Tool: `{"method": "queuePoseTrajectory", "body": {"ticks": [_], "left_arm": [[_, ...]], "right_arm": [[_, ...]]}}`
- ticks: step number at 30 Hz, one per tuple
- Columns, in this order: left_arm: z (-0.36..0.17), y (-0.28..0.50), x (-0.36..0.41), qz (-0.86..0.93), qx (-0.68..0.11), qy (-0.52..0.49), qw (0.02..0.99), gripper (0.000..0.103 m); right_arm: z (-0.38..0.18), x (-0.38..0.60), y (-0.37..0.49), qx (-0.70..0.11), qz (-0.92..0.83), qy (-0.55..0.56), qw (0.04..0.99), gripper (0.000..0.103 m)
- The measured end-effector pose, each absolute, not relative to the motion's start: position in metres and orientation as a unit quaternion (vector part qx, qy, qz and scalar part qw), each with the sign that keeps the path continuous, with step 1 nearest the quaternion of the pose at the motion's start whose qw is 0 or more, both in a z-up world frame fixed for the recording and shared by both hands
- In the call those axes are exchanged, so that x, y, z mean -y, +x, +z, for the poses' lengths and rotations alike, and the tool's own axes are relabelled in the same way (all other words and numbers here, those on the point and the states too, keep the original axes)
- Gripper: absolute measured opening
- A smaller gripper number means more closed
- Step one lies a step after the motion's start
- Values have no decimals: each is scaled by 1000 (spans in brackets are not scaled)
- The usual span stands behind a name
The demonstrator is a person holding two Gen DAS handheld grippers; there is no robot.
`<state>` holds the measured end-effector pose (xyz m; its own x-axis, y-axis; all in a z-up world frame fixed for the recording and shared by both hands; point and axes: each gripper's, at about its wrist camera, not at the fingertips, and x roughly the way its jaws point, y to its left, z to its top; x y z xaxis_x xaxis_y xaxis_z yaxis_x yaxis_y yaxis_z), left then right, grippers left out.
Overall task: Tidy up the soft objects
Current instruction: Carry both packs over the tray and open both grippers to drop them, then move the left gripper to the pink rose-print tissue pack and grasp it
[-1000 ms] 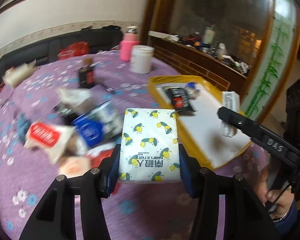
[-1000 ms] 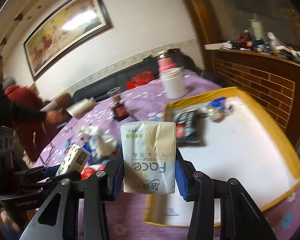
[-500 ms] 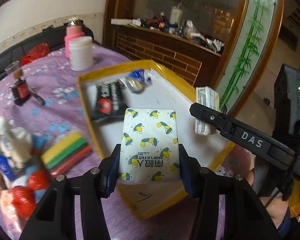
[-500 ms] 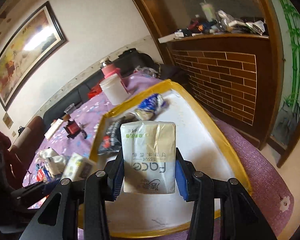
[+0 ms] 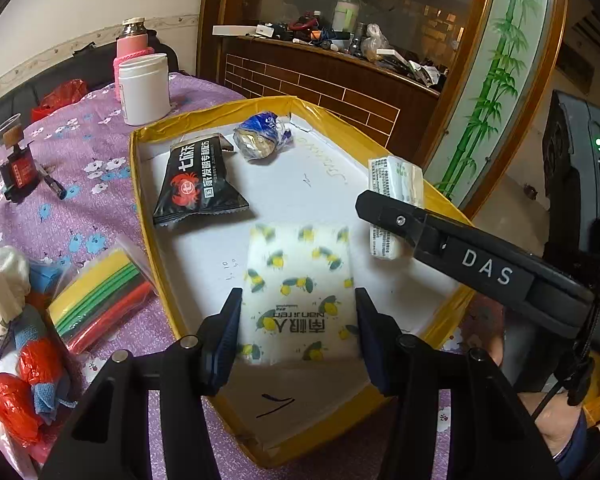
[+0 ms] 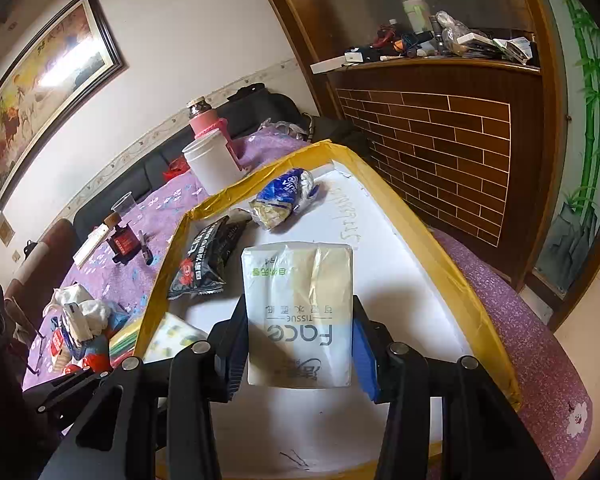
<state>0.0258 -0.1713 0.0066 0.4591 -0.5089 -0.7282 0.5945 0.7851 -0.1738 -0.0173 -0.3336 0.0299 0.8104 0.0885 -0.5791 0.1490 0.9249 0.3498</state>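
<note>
My left gripper point(image 5: 298, 320) stands around a white tissue pack with lemon prints point(image 5: 300, 292) that lies blurred in the yellow-rimmed white tray point(image 5: 140, 200); its jaws look a little apart from the pack. My right gripper point(image 6: 298, 344) is shut on a white and beige Face tissue pack point(image 6: 298, 312), held over the tray point(image 6: 432, 248). In the left wrist view the right gripper's finger point(image 5: 440, 236) and its pack point(image 5: 392, 200) show at right. A black snack bag point(image 5: 198, 184) and a blue wrapped item point(image 5: 260, 136) lie in the tray's far part.
Left of the tray on the purple cloth lie a bag of coloured strips point(image 5: 100, 292), red and blue soft items point(image 5: 32, 372), a white jar point(image 5: 144, 88) and a pink bottle point(image 5: 132, 44). A brick-fronted wooden counter point(image 6: 440, 120) stands behind the tray.
Both grippers moved forward and down over the tray. The lemon tissue pack now sits lower and blurred between the left jaws, which have widened. The right pack is still gripped.
</note>
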Motion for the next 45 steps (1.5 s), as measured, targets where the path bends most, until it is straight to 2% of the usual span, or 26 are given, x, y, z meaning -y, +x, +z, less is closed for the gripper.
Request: {"method": "queuePoseTrajectory", "body": {"ticks": [2,4,6,8,9,25,28,45], "left_arm": [[8,24,171,-327,-404,50,853,53],[10,22,170,-329,-401,48,854,62],[12,21,169,-328,-394,46,857,69],[14,20,167,-329,-390,41,859,70],[15,20,166,-330,-389,39,859,70],[45,-4,142,-327,-373,30,868,71],[51,-14,128,-315,-370,35,873,74],[38,-32,-39,-205,-389,-73,895,75]], "right_arm": [[29,333,-16,-310,-15,194,931,50],[29,332,-17,-309,-16,194,931,52],[32,330,-19,-304,-14,196,932,62],[35,329,-22,-299,-16,196,934,73],[37,329,-24,-295,-16,194,935,75],[79,317,-67,-242,-11,193,951,77],[82,302,-69,-242,1,183,953,78],[52,172,-54,-288,110,71,949,78]]}}
